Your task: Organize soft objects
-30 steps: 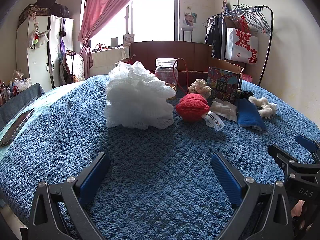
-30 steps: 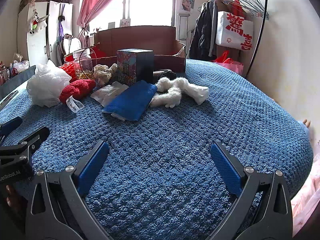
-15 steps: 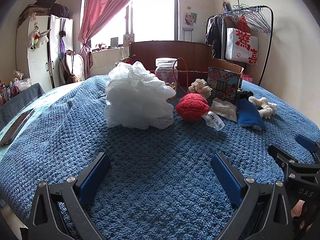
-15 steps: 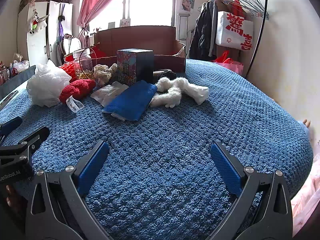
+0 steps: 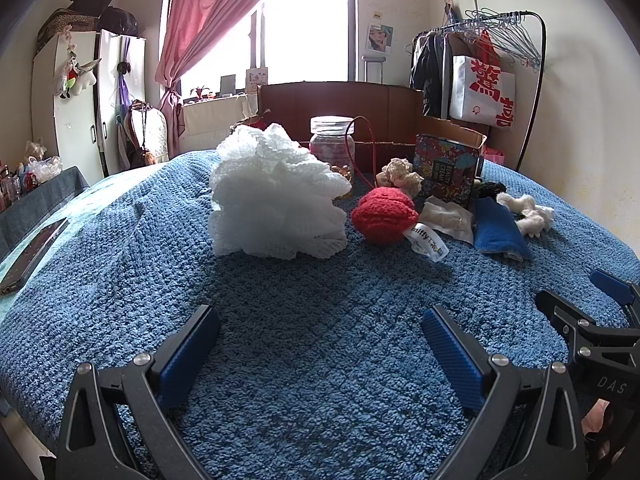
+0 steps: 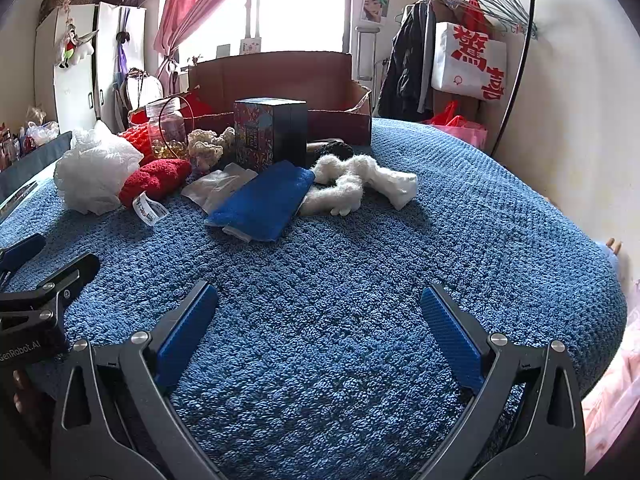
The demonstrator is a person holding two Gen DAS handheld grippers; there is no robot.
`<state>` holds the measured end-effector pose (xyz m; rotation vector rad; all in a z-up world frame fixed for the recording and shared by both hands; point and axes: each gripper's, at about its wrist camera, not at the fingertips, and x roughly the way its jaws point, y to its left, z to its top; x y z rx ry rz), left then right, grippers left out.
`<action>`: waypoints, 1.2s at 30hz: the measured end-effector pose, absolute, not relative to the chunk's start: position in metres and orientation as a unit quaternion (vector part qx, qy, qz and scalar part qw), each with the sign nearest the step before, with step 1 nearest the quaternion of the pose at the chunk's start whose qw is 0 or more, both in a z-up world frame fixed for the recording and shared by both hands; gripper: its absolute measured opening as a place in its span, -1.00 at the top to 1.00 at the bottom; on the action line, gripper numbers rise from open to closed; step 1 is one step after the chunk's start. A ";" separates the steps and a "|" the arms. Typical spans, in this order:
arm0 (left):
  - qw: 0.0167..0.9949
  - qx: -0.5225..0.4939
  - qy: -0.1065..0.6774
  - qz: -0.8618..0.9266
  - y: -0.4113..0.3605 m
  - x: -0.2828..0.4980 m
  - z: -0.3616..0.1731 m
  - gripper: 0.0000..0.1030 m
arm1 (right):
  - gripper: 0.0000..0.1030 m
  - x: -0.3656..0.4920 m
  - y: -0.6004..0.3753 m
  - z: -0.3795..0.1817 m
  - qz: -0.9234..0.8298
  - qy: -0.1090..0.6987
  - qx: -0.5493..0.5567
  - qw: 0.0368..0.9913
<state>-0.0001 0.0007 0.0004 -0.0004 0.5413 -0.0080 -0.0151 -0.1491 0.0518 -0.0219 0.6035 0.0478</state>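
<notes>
Soft items lie in a row across a blue knitted bedspread [image 5: 320,360]. A white mesh puff [image 5: 272,204] [image 6: 94,172] sits leftmost, then a red knitted item [image 5: 382,216] [image 6: 154,178] with a white label, a folded blue cloth [image 5: 496,228] [image 6: 264,200] and a white fluffy item [image 5: 528,212] [image 6: 360,180]. My left gripper [image 5: 320,348] stands open over bare bedspread, well short of the puff. Over bare bedspread in front of the blue cloth, my right gripper [image 6: 318,324] is open too. Neither holds anything.
Behind the soft items stand a glass jar [image 5: 332,144], a cream crocheted piece [image 5: 400,174], a colourful dark box [image 6: 268,132] and an open cardboard box [image 6: 280,88]. A clear plastic bag [image 6: 218,186] lies by the cloth. A clothes rack [image 6: 472,40] stands at the right wall.
</notes>
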 end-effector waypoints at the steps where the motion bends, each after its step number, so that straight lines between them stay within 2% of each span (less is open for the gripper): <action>1: 0.963 -0.001 0.268 -0.006 0.001 0.000 0.001 -1.00 | -1.00 -0.015 -0.149 0.052 0.025 0.299 -0.010 0.954; 14: 0.967 0.006 0.254 0.009 0.023 0.000 0.024 -1.00 | -1.00 -0.004 -0.163 0.062 0.020 0.308 -0.006 0.951; 26: 0.960 0.015 0.281 -0.014 0.040 0.036 0.049 -1.00 | -1.00 0.029 -0.200 0.091 0.013 0.318 -0.016 0.948; 36: 0.941 0.029 0.334 -0.056 0.042 0.080 0.050 -1.00 | -1.00 0.089 -0.234 0.090 0.073 0.402 -0.026 0.912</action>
